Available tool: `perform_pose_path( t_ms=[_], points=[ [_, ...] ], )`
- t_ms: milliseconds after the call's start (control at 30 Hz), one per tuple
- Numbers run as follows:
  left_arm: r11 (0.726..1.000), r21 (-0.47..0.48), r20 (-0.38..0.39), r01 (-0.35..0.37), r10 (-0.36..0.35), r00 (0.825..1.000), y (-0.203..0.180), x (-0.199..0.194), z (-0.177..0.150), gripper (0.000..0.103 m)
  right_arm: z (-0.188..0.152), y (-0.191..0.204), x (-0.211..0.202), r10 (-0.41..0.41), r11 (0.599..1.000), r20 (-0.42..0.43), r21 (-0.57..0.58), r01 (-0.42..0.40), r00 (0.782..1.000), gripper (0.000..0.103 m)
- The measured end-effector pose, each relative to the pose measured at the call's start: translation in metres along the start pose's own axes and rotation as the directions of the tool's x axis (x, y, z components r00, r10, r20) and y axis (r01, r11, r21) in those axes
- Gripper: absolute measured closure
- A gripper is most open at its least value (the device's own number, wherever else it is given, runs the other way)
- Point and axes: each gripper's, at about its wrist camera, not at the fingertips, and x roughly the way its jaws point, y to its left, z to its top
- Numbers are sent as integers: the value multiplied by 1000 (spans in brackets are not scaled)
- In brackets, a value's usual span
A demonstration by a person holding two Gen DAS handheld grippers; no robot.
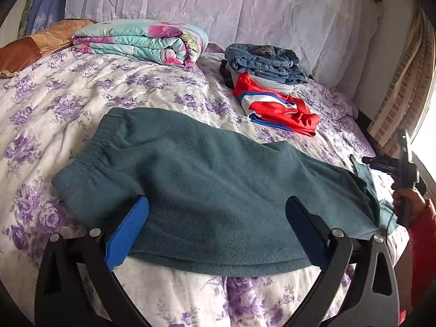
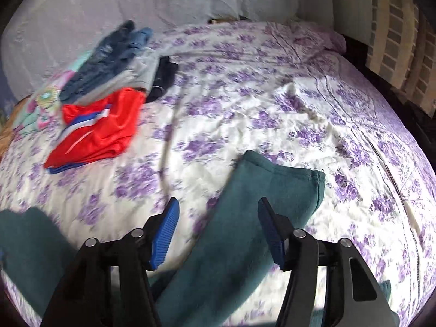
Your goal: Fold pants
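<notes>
Dark teal fleece pants (image 1: 212,179) lie flat on the bed, waistband at the left, legs running to the right. My left gripper (image 1: 218,204) is open wide just above the pants' near edge, holding nothing. In the right wrist view a pant leg (image 2: 245,223) with its cuff (image 2: 313,182) runs up between the fingers of my right gripper (image 2: 218,204), which is open and empty above it. The right gripper also shows at the far right of the left wrist view (image 1: 403,163), held by a hand in a red sleeve.
The bed has a purple floral bedspread (image 1: 68,103). At the back lie a folded floral blanket (image 1: 141,41), a stack of folded jeans (image 1: 267,62) and folded red, white and blue clothing (image 1: 278,106). A quilted headboard (image 1: 218,0) stands behind.
</notes>
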Motion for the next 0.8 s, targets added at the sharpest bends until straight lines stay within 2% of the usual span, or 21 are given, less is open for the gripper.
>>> perform_pose_path(
  t_ms=[67, 133, 233, 267, 300, 333, 367, 467, 500, 567, 633, 700, 733, 800],
  points=[
    [999, -17, 5, 27, -27, 1000, 4, -2, 0, 5, 6, -2, 19, -23, 999, -46, 30, 25, 999, 50],
    [998, -32, 8, 46, -46, 999, 7, -2, 1, 5, 8, 1, 34, -85, 996, -80, 7, 86, 993, 51],
    [998, -37, 13, 53, -53, 999, 7, -2, 1, 5, 5, 7, 44, -138, 990, -88, -46, 134, 987, 59],
    [998, -36, 14, 52, -52, 999, 7, -2, 1, 5, 4, 7, 43, -133, 990, -80, -48, 130, 988, 69],
    [998, -35, 15, 52, -52, 999, 7, -2, 1, 5, 4, 5, 41, -114, 993, -75, -40, 111, 991, 88],
    [998, -36, 16, 53, -52, 998, 7, -2, 0, 5, 6, 1, 39, -94, 995, -72, -23, 92, 993, 95],
    [998, -38, 16, 54, -54, 998, 7, -2, 0, 5, 4, -4, 35, -68, 998, -61, -4, 67, 996, 98],
    [998, -39, 16, 56, -56, 998, 7, -2, 0, 5, -1, -23, 9, 27, 998, 12, 56, -27, 1000, 99],
    [998, -39, 16, 56, -56, 998, 7, -2, 0, 5, -7, -33, -9, 80, 992, 45, 93, -84, 996, 99],
    [998, -40, 16, 56, -56, 998, 6, -2, 0, 5, -24, -58, -48, 161, 971, 122, 157, -179, 979, 99],
    [998, -41, 17, 58, -57, 998, 6, -2, 0, 5, -53, -89, -89, 203, 945, 193, 217, -243, 960, 99],
    [998, -41, 17, 56, -55, 998, 7, -2, 0, 5, -86, -124, -119, 201, 924, 226, 281, -261, 953, 99],
    [998, -40, 17, 55, -55, 998, 7, -2, 0, 5, -103, -140, -129, 186, 916, 221, 312, -250, 957, 99],
    [998, -40, 17, 53, -53, 998, 6, -2, 0, 5, -132, -166, -130, 149, 917, 158, 348, -196, 976, 96]
  ],
)
